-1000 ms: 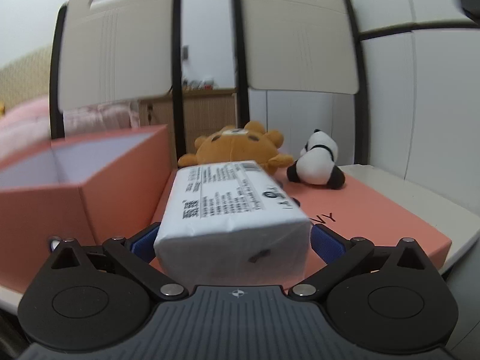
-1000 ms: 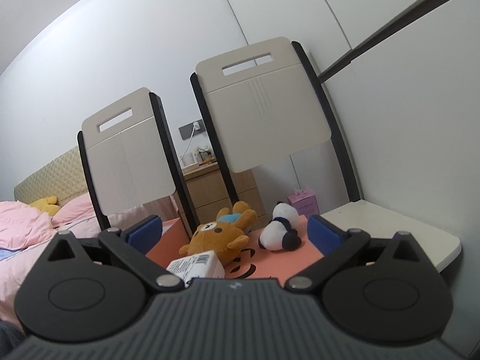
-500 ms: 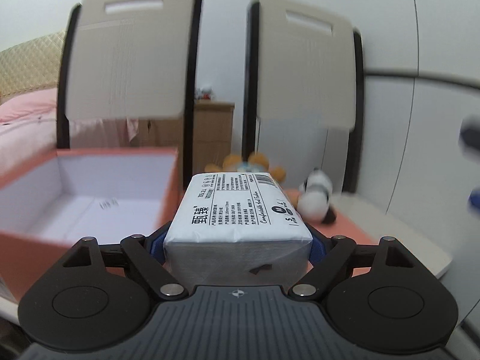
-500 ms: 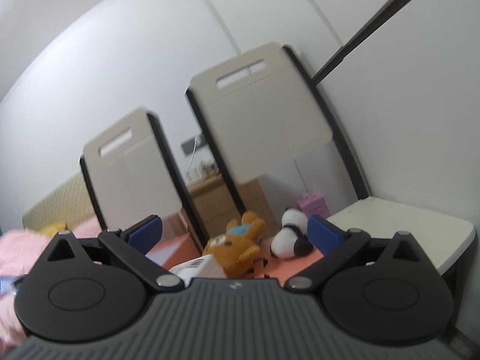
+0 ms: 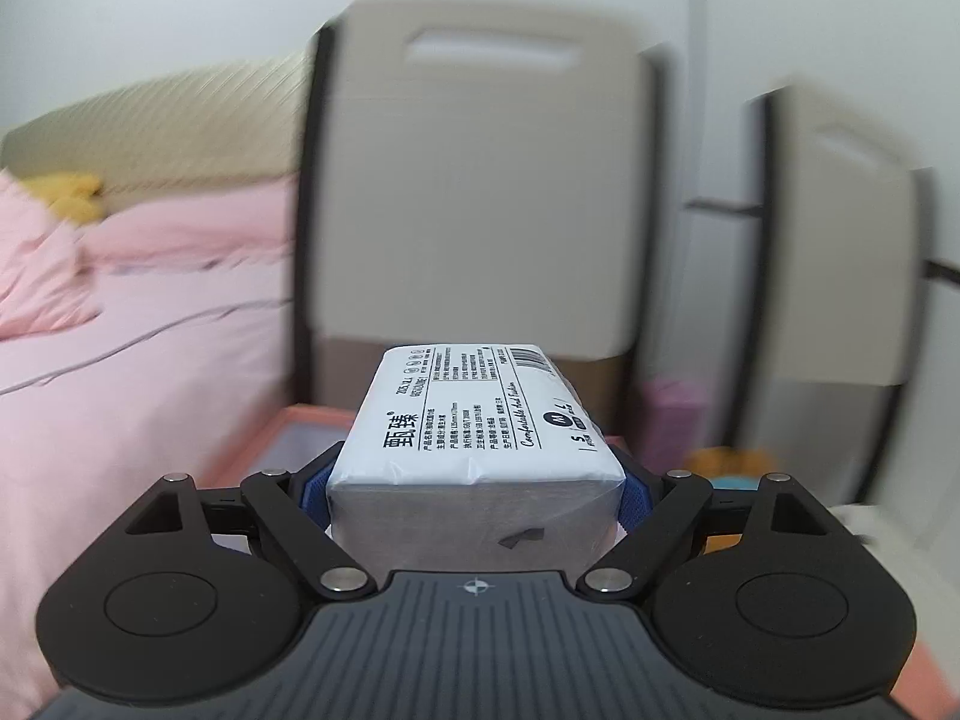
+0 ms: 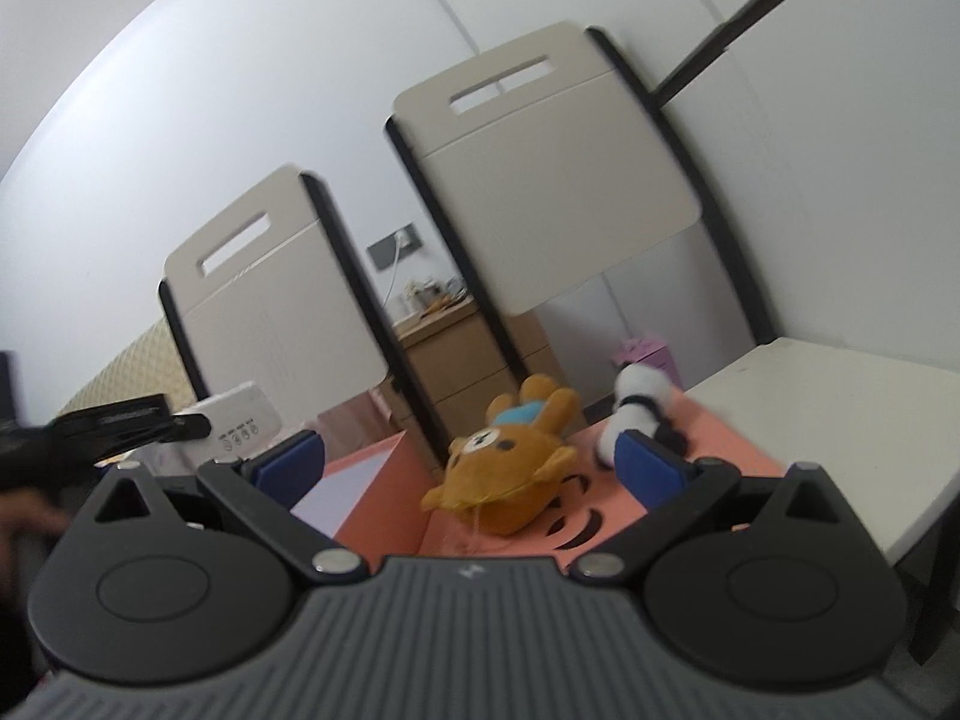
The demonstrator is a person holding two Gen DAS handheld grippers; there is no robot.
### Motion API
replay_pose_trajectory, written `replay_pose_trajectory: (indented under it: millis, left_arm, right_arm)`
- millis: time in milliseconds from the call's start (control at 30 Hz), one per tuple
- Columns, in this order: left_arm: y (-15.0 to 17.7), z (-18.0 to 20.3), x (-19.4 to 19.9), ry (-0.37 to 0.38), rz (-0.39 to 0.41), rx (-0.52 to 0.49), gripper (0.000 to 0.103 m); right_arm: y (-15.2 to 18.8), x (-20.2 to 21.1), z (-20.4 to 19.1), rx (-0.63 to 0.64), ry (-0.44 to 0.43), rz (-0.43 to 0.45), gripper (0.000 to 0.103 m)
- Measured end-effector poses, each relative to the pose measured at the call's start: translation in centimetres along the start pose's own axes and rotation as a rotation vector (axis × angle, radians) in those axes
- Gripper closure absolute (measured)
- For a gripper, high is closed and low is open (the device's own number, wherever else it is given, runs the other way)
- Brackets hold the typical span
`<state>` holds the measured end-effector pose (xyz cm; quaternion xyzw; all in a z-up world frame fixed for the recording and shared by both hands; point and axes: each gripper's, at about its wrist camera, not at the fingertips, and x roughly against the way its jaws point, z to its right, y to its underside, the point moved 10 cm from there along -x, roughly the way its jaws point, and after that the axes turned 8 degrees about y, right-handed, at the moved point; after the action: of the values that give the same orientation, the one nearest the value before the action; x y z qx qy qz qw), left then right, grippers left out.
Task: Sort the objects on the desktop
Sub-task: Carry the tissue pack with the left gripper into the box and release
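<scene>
My left gripper (image 5: pixel 474 489) is shut on a white tissue pack (image 5: pixel 474 420) with black print and holds it raised above the open pink box (image 5: pixel 282 426). In the right wrist view the left gripper (image 6: pixel 120 420) and the tissue pack (image 6: pixel 237 414) show at the left, above the pink box (image 6: pixel 360 480). My right gripper (image 6: pixel 468 462) is open and empty, just before a brown plush bear (image 6: pixel 510 462) and a panda plush (image 6: pixel 636 402) that lie on the pink lid (image 6: pixel 708 438).
Two beige chair backs (image 6: pixel 552 168) stand behind the table. A white tabletop (image 6: pixel 840 402) lies at the right. A pink bed (image 5: pixel 120 330) is at the left. A small pink box (image 6: pixel 645 354) and a wooden cabinet (image 6: pixel 474 360) stand behind.
My left gripper has lifted the tissue pack and swung left over the open box. My right gripper has moved closer to the plush bear.
</scene>
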<state>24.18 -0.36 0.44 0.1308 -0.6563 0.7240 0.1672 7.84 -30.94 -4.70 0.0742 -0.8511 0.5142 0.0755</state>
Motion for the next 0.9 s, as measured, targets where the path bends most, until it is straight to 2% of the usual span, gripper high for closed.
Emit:
replay_pose_trajectory:
  millis: [100, 233, 333, 533, 667, 900]
  left_arm:
    - [0.0, -4.2, -4.1, -0.063, -0.106, 0.046, 0.016]
    - [0.2, -7.4, -8.3, -0.15, -0.185, 0.018, 0.016]
    - [0.7, -7.8, -10.2, -0.131, -0.237, 0.006, 0.016]
    - [2.9, -8.4, -12.2, -0.142, -0.331, -0.041, 0.015]
    - [4.6, -9.2, -12.6, -0.131, -0.406, -0.004, 0.015]
    - [5.9, -9.2, -12.5, -0.113, -0.488, -0.067, 0.012]
  right_arm:
    - [0.7, -0.9, -0.9, 0.016, -0.013, -0.034, 0.0]
    - [1.3, -1.6, -1.7, 0.017, -0.042, -0.076, 0.0]
    - [1.9, -2.1, -2.1, 0.014, -0.066, -0.113, 0.0]
    - [2.7, -2.8, -3.1, 0.029, -0.111, -0.161, 0.0]
    - [2.8, -2.9, -3.4, 0.005, -0.14, -0.178, 0.0]
    - [2.9, -2.8, -3.6, -0.008, -0.154, -0.191, 0.0]
